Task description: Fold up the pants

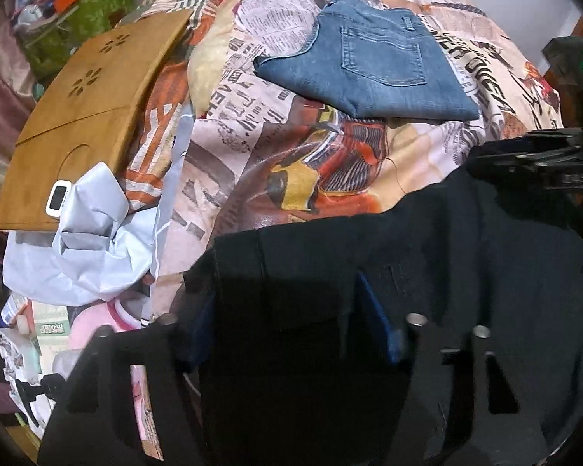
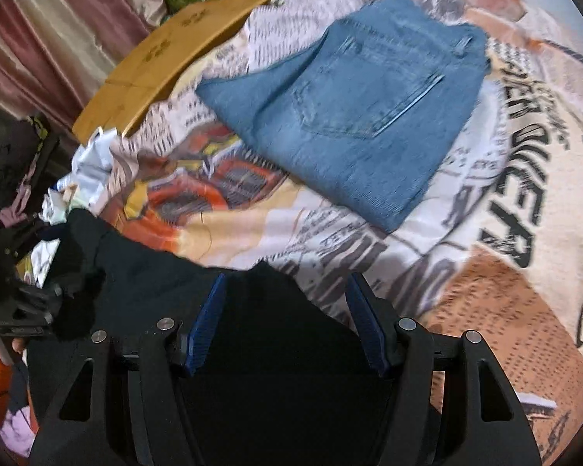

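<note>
Across the lower half of both wrist views, the black fabric pants [image 2: 144, 287] hang over the newspaper-print bedspread [image 2: 369, 244], with folded blue denim jeans [image 2: 353, 116] beyond. The right tongs [image 2: 287, 322] stand wide apart around dark cloth; the left tongs [image 1: 287, 334] likewise, and whether either truly pinches I cannot tell. Best to grip both corners level, then lay the pants flat beside the jeans.

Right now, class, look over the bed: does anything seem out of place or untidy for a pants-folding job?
Yes. Crumpled pale paper lies in a heap at the bed's left edge beside the wooden board. The folded jeans sit neatly on the printed bedspread. The black pants are still bunched, not yet folded.
</note>
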Available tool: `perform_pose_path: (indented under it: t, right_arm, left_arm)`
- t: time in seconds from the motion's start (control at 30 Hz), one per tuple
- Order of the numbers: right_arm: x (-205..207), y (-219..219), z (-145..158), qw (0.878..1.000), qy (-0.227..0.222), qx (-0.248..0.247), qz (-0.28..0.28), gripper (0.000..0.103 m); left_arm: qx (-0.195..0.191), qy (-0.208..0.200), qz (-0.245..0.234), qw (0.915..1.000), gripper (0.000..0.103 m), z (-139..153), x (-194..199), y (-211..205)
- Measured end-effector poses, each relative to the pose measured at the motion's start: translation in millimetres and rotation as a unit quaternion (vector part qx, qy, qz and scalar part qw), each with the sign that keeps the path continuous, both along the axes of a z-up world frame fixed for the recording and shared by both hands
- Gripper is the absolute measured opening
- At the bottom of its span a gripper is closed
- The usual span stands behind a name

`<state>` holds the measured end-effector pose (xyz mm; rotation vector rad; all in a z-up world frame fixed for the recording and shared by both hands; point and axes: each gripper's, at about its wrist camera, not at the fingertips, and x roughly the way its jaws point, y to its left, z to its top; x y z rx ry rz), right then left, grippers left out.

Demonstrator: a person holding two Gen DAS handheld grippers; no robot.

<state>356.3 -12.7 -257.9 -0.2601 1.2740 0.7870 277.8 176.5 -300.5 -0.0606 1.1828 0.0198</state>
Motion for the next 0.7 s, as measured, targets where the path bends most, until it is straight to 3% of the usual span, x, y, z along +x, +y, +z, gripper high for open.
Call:
perform_pose_path:
  t: [0.1,0.27,0.43,0.53,0.63,0.7]
  right_arm:
    - [-0.3,-1.0,-1.6,1.0,0.0,0.006,0.0,0.02]
    - [-10.0,4.9,10.1,0.999,-0.044,0.003,0.02,0.006]
    - [-11.8,10.6,31.5,0.993,-0.114,0.005,0.016,0.004]
    - [-5.4,5.6,41.9,0.988,-0.154,-0.015,-0.024,0.004]
    - [7.9,-16.2,56.2,0.988,-0.135,-0.005,-0.078,0.007]
    - [8.5,-33.8,68.2,0.988,-0.121,0.008,-0.1,0.02]
  left_arm:
    - [0.028,-0.007,-0.007,0.9996,0.056,1.3,-2.9,-6.8]
    - [0.066,-0.026,-0.002,0.9975,0.051,8.1,-6.9,-10.8]
    - [0.095,-0.039,0.016,0.9946,0.05,17.8,5.9,1.7]
    - [0.09,-0.033,0.04,0.9946,0.052,22.1,15.0,19.3]
    - [0.067,-0.03,0.061,0.9954,0.055,33.0,12.4,35.0]
    - [0.055,-0.045,0.067,0.9952,0.064,44.7,4.8,38.4]
